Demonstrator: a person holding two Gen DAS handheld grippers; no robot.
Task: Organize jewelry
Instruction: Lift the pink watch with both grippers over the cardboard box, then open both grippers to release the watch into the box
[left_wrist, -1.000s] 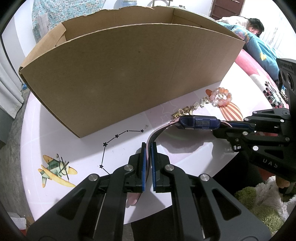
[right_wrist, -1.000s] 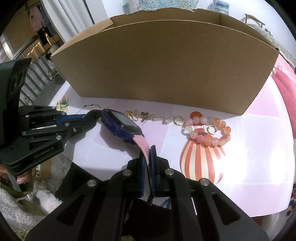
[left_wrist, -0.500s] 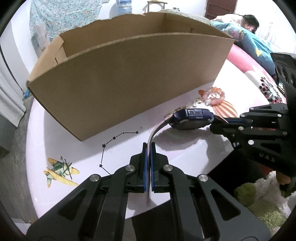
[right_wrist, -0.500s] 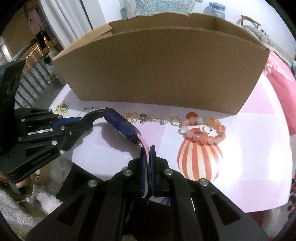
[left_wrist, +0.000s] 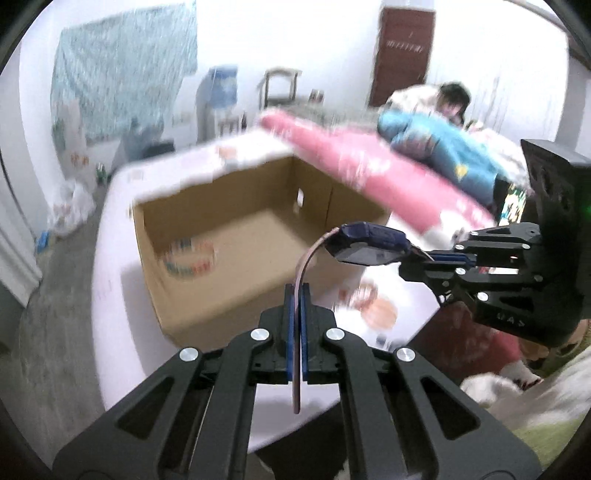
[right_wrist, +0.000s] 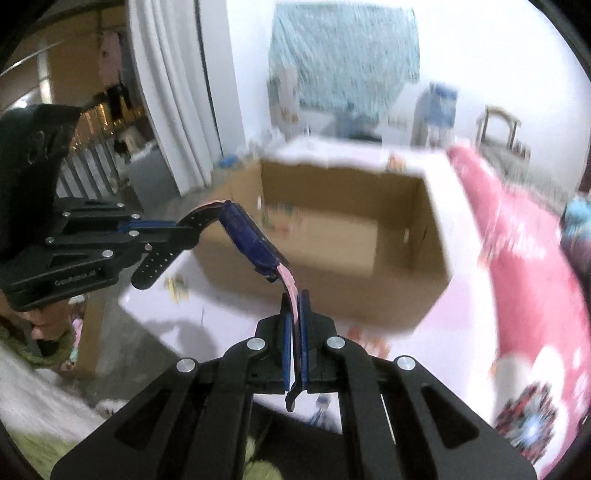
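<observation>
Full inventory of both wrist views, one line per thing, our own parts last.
watch: 1, blue case, pink strap; in the air, one strap end in each gripper
cardboard box: 1, brown, open top; on the table
bracelet in box: 1, multicoloured, blurred; on the box floor
beaded bracelet: 1, orange-pink, blurred; on the table beside the box
table: 1, white-pink, printed
pink bedding: 1; beside the table
person: 1, lying in the background
left gripper: 1, black, blue pads; shut on strap
right gripper: 1, black, blue pads; shut on strap
</observation>
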